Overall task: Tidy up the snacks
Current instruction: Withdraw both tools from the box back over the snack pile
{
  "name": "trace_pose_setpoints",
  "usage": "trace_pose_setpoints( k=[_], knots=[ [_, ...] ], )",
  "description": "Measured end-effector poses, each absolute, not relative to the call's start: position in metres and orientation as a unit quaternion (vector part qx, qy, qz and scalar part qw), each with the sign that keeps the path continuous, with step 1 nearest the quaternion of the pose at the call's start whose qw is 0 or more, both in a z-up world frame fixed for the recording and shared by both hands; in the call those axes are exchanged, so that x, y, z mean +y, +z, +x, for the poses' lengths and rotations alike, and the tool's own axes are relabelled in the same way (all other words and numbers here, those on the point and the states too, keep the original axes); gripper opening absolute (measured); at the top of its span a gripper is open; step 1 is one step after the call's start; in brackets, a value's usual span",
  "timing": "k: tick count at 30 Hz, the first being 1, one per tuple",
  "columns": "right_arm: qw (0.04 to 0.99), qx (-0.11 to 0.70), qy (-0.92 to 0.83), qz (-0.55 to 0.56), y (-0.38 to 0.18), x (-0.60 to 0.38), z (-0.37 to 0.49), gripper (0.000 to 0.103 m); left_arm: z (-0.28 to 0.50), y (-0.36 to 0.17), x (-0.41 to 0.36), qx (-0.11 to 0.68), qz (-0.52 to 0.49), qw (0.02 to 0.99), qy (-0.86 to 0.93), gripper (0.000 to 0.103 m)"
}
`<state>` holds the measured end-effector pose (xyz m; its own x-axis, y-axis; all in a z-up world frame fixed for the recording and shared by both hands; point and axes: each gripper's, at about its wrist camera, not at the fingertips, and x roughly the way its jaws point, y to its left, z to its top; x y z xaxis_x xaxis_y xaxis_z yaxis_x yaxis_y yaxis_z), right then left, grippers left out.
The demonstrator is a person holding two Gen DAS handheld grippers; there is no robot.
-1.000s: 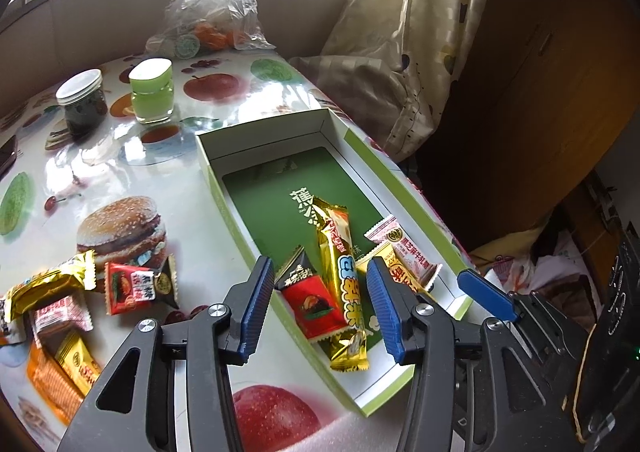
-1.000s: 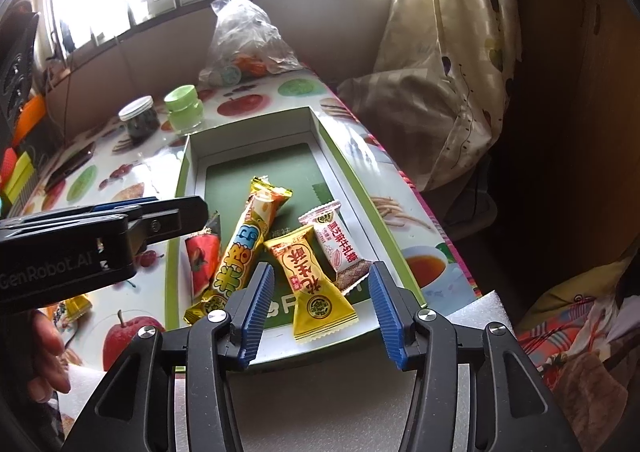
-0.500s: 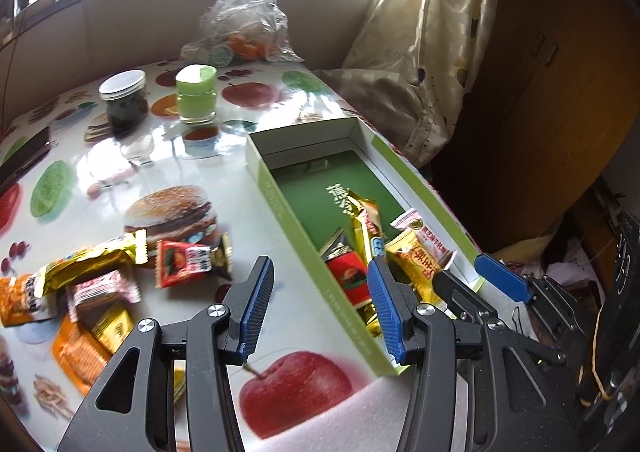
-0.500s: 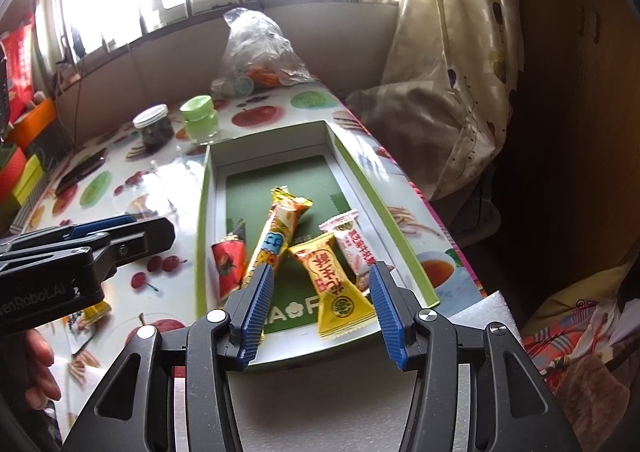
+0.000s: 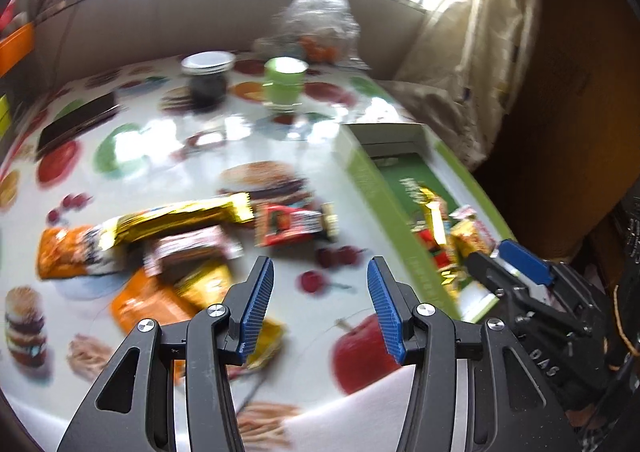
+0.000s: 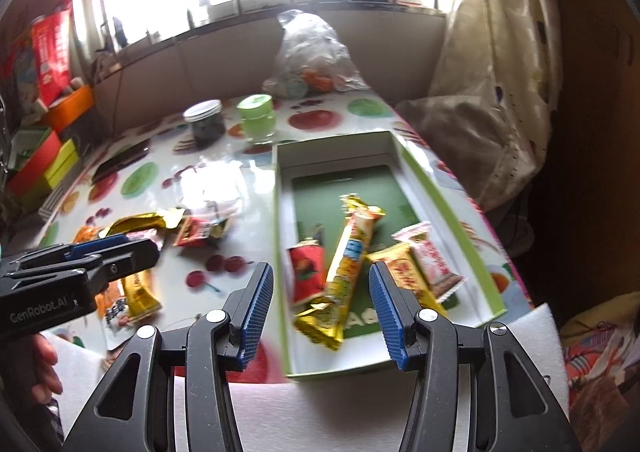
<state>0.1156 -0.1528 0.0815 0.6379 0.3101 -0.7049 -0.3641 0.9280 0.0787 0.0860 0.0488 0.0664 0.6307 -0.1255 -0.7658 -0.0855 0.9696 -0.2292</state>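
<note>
Nearest the cameras, both claws are standing roughly half open with nothing between their blue pads: the left claw (image 5: 320, 306) is hovering over bare worktop (image 5: 168, 155) printed with fruit and burgers, and the right claw (image 6: 320, 310) is hanging at the near end of the green box (image 6: 448, 195).

Just beyond the right claw, four snacks are already lying inside the box: a red packet (image 6: 306, 278), a long gold bar (image 6: 346, 272), a yellow packet (image 6: 404, 272) and a pink-and-white packet (image 6: 432, 262). That part of the sorting looks done.

Left of the box, well apart from it, a loose pile is still waiting on the worktop: a long gold wrapper (image 5: 172, 219), a red sweet (image 5: 294, 223), a pink-and-white pack (image 5: 192, 248), orange packs (image 5: 66, 252) and a small yellow one (image 5: 204, 284). The left view is blurred, so an exact count is not possible, but at least five or six remain. By my reckoning the job is under half finished, and the left claw seems to be heading for that pile.

Farther back are standing a dark jar (image 6: 205, 123), a green-lidded jar (image 6: 257, 117) and a clear plastic bag (image 6: 312, 51), none of them being touched.
</note>
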Motion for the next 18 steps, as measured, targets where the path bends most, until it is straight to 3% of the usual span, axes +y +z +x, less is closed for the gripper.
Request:
trace_pose_setpoints(
  k=[18],
  knots=[
    [0.859, 0.417, 0.285, -0.082, 0.058, -0.065, 0.11, 0.05, 0.045, 0.04, 0.134, 0.434, -0.168, 0.882, 0.074, 0.05]
  ],
)
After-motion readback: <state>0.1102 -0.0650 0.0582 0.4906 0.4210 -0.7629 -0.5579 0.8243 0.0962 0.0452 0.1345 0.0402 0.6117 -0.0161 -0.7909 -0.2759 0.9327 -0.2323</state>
